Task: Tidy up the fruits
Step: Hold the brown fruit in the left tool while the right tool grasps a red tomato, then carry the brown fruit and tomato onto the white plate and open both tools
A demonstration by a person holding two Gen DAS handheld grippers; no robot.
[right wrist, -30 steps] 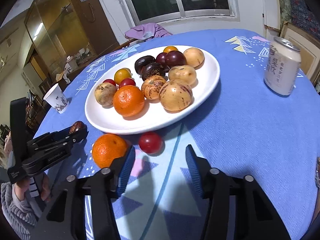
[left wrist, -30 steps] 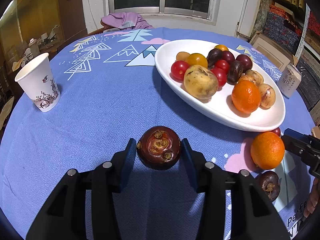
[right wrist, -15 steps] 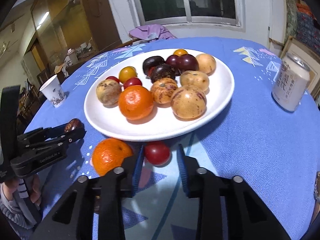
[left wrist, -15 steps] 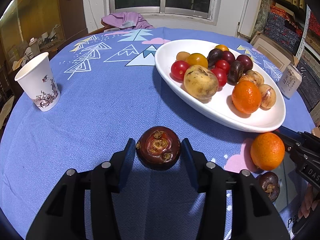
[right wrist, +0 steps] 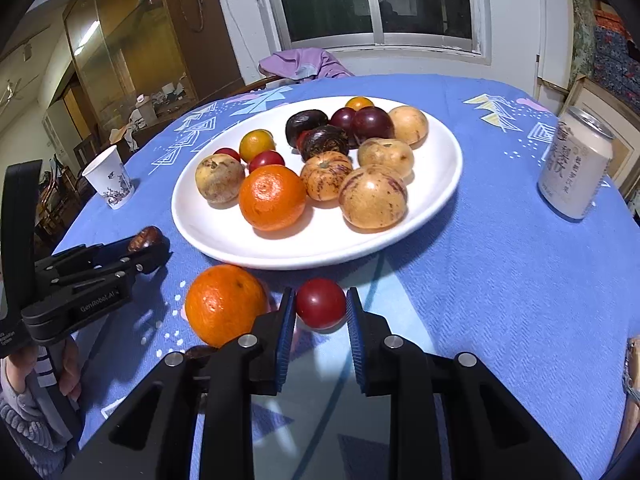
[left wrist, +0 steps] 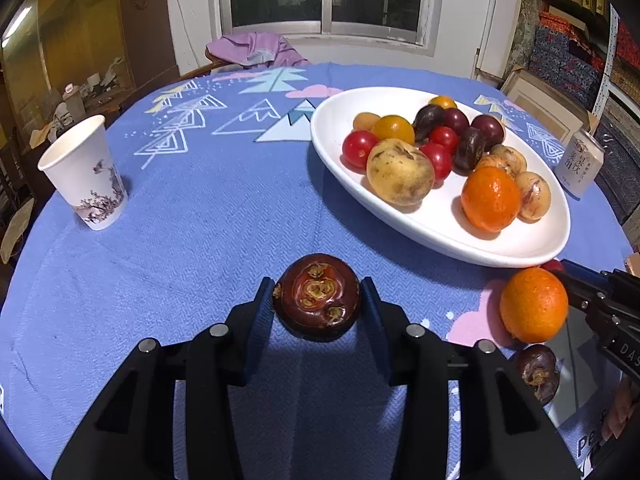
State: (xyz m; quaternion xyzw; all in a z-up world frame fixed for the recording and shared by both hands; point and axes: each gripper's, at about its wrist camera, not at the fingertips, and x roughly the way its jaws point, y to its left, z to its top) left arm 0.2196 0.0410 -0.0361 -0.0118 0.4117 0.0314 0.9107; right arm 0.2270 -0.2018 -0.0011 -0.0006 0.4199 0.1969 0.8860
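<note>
A: Left gripper [left wrist: 318, 300] status?

B: Its black fingers [left wrist: 262, 312] press both sides of a round, dark maroon mangosteen [left wrist: 317, 297], held clear of the blue patterned cloth on the surface [left wrist: 200, 220], near the front edge.

A: Right gripper [right wrist: 320, 312]?

B: Narrowed around a small glossy red cherry tomato [right wrist: 321, 308]. The blue-padded fingers [right wrist: 286, 322] sit just beside it on either side; I cannot tell whether they are touching it. The tomato rests on the cloth, just off the near rim of the white oval ceramic plate [right wrist: 436, 184].

A: Neighbours?

B: A loose orange mandarin [right wrist: 226, 304] lies just left of the tomato, touching the left finger. A second dark mangosteen [left wrist: 536, 372] lies on the cloth nearer the front edge than that mandarin.

A: Plate contents?

B: One mandarin, pale striped melon-like fruits, red and yellow cherry tomatoes, dark purple plums and mangosteens.

A: Periphery?

B: A white paper cup with a floral print [left wrist: 84, 172] stands near the left edge; a pale drink can [right wrist: 576, 164] stands near the right edge.
</note>
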